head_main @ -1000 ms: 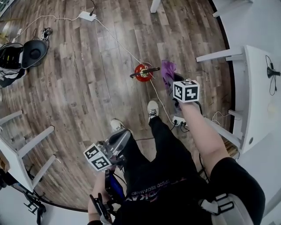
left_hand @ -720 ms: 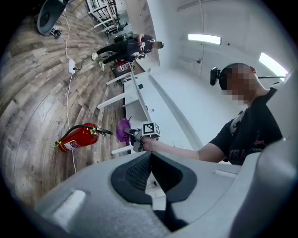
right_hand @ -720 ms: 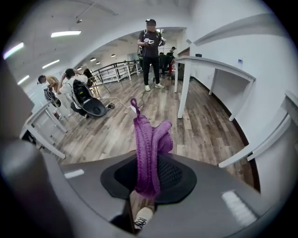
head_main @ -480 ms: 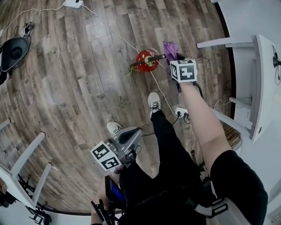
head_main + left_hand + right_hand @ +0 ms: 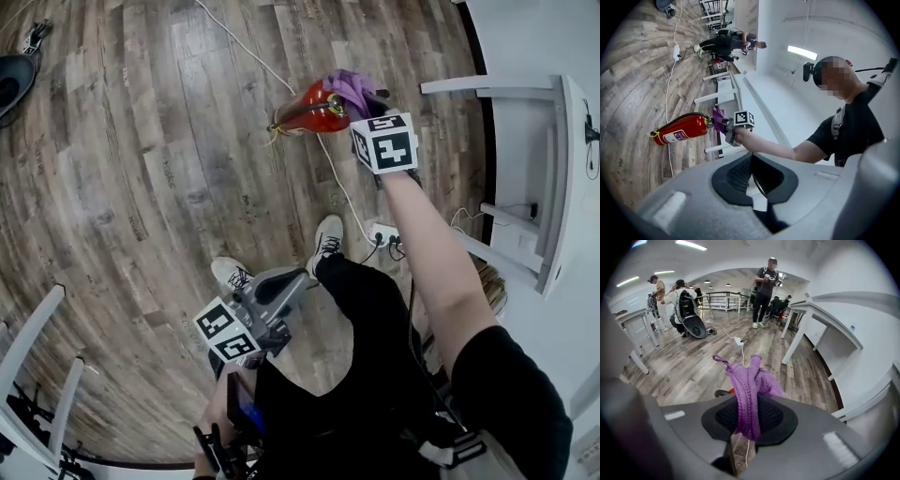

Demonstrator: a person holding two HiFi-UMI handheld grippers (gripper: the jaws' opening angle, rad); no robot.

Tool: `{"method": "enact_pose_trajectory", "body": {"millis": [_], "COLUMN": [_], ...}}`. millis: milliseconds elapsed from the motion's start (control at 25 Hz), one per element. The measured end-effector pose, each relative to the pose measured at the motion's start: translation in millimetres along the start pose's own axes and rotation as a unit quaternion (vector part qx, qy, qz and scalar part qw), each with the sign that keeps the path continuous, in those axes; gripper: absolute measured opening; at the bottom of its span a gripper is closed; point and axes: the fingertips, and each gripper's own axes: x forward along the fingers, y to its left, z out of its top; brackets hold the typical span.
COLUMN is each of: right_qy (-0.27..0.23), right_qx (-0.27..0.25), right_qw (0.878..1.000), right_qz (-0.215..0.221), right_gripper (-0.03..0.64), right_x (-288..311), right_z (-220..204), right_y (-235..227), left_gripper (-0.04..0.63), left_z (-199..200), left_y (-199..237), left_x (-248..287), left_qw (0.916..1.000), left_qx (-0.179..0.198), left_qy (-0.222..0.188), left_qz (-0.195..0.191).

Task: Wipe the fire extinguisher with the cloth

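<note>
A red fire extinguisher [image 5: 309,110] stands upright on the wood floor; it also shows in the left gripper view [image 5: 680,130]. My right gripper [image 5: 370,117] is shut on a bunched purple cloth [image 5: 350,87], and the cloth sits at the extinguisher's valve top. In the right gripper view the cloth [image 5: 749,387] fills the jaws and hides most of the extinguisher; only a bit of red [image 5: 732,391] peeks out. My left gripper [image 5: 281,286] hangs low beside the person's legs, shut and empty, away from the extinguisher.
White table legs [image 5: 487,89] stand just right of the extinguisher. A power strip [image 5: 384,232] and its cable [image 5: 234,42] lie on the floor beside it. The person's shoes [image 5: 325,234] are close behind. Other people [image 5: 764,291] stand far across the room.
Both grippers have sunk. The right one has carried the cloth from beside the extinguisher onto its top. The left one stays shut by the legs.
</note>
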Motion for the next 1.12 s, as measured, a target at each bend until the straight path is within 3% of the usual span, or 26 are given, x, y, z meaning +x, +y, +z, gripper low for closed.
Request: {"method": "enact_pose_trajectory", "body": {"millis": [120, 280, 480, 680, 760, 920, 1000, 1120], "right_qy": [-0.013, -0.025, -0.063, -0.117, -0.147, -0.232, -0.266, -0.307], "right_qx": [-0.046, -0.151, -0.249, -0.294, -0.298, -0.236, -0.204, -0.164], "right_qw": [0.998, 0.987, 0.966, 0.949, 0.943, 0.943, 0.941, 0.937], "right_qz": [0.034, 0.058, 0.044, 0.004, -0.022, -0.047, -0.047, -0.026], "right_gripper": [0.074, 0.072, 0.072, 0.072, 0.072, 0.072, 0.072, 0.072], "right_x": [10.2, 20.6, 14.4, -7.4, -16.1, -32.4, -35.7, -38.2], "right_z": [7.8, 10.9, 11.4, 5.2, -1.7, -3.4, -7.7, -14.9], "right_y": [32.0, 69.7, 66.9, 28.0, 7.1, -34.1, -47.5, -60.3], "left_gripper": [-0.002, -0.002, -0.002, -0.002, -0.002, -0.002, -0.003, -0.003], "left_z": [-0.8, -12.8, -35.8, -33.7, -28.7, -13.0, -5.3, 16.1], "left_y": [20.2, 44.0, 86.4, 134.8, 154.3, 186.9, 199.1, 195.5], "left_x": [3.2, 14.7, 24.8, 28.4, 30.3, 38.3, 47.6, 60.7], "left_qw": [0.9997, 0.9985, 0.9954, 0.9909, 0.9913, 0.9942, 0.9954, 0.9945], "left_qx": [0.01, 0.0, -0.027, -0.06, -0.057, -0.013, 0.02, 0.035], "left_qy": [-0.022, -0.04, -0.024, -0.014, -0.002, 0.014, 0.022, -0.005], "left_qz": [-0.005, -0.038, -0.088, -0.12, -0.119, -0.106, -0.091, -0.098]}}
